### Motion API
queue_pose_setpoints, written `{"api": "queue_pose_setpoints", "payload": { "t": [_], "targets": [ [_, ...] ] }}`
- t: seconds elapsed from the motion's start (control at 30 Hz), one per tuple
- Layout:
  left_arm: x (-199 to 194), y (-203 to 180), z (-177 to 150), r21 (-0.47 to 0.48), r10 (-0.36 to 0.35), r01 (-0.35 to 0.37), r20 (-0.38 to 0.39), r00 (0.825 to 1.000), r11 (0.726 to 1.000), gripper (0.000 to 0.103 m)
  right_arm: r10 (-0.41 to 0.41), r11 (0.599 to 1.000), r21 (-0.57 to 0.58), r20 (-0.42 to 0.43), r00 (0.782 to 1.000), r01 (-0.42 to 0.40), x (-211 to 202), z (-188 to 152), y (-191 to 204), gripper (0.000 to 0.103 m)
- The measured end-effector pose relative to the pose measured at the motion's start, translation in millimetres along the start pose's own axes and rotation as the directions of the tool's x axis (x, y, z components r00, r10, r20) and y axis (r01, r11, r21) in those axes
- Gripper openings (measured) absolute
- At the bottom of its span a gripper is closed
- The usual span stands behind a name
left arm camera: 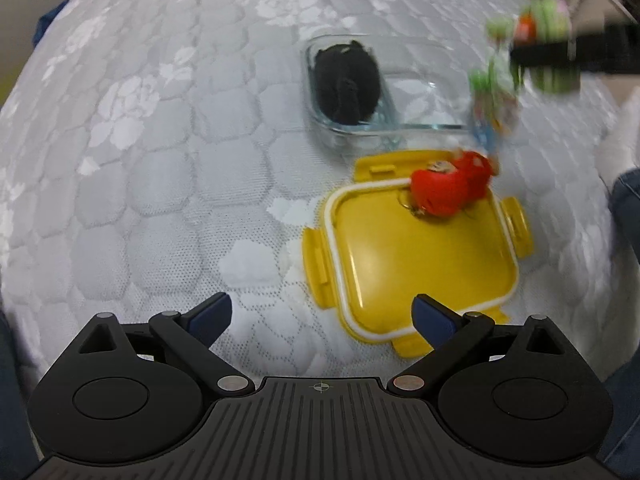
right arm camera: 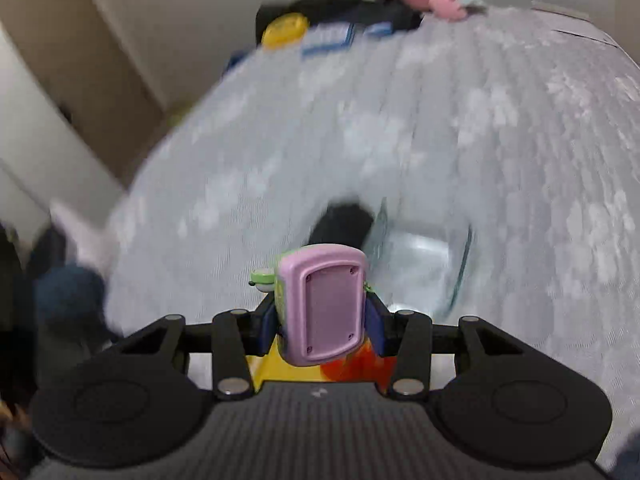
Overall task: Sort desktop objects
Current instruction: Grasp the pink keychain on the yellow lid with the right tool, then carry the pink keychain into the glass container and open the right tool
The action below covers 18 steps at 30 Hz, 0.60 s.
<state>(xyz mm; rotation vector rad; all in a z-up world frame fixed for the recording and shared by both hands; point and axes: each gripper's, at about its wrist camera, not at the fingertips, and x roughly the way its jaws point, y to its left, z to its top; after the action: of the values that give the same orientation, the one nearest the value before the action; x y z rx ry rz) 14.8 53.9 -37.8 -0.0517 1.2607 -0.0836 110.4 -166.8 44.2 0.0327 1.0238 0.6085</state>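
**Toy held above the glass container**

My right hand-held gripper (right arm camera: 322,320) pinches a pink-backed toy (right arm camera: 322,304) with green trim, held in the air over the glass container (left arm camera: 424,80). A black fuzzy object (left arm camera: 346,84) lies in that container's left half. Just in front sits a yellow lid (left arm camera: 420,256) with a red toy (left arm camera: 448,188) on its far corner. All rest on a grey quilted floral cover (left arm camera: 160,160). My left hand-held gripper (left arm camera: 322,316) hangs spread wide, holding nothing. The toy's front is motion-blurred.
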Motion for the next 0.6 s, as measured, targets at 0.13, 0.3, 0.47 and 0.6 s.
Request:
{"api": "queue_pose_setpoints", "payload": {
  "t": [0.13, 0.3, 0.47, 0.6],
  "targets": [
    [10.0, 0.2, 9.0, -0.043, 0.012, -0.013, -0.015, 1.0, 0.999, 0.1, -0.022, 0.999, 0.05, 0.013, 1.0, 0.021, 24.0, 17.3, -21.3, 0.047],
    [16.9, -11.4, 12.8, -0.037, 0.037, -0.037, -0.005, 0.999, 0.999, 0.1, -0.073, 0.99, 0.116, -0.078, 0.994, 0.082, 68.8, 21.2, -14.2, 0.047],
    [15.8, -18.8, 13.8, -0.008, 0.038, -0.038, 0.009, 0.999, 0.999, 0.1, -0.156, 0.972, 0.151, -0.156, 0.975, 0.18, 109.2, 20.9, -14.9, 0.047],
    [16.0, -15.8, 13.8, -0.022, 0.02, -0.02, -0.004, 1.0, 1.0, 0.1, -0.201, 0.96, 0.152, -0.202, 0.959, 0.234, 125.2, 17.6, -17.7, 0.047]
  ]
}}
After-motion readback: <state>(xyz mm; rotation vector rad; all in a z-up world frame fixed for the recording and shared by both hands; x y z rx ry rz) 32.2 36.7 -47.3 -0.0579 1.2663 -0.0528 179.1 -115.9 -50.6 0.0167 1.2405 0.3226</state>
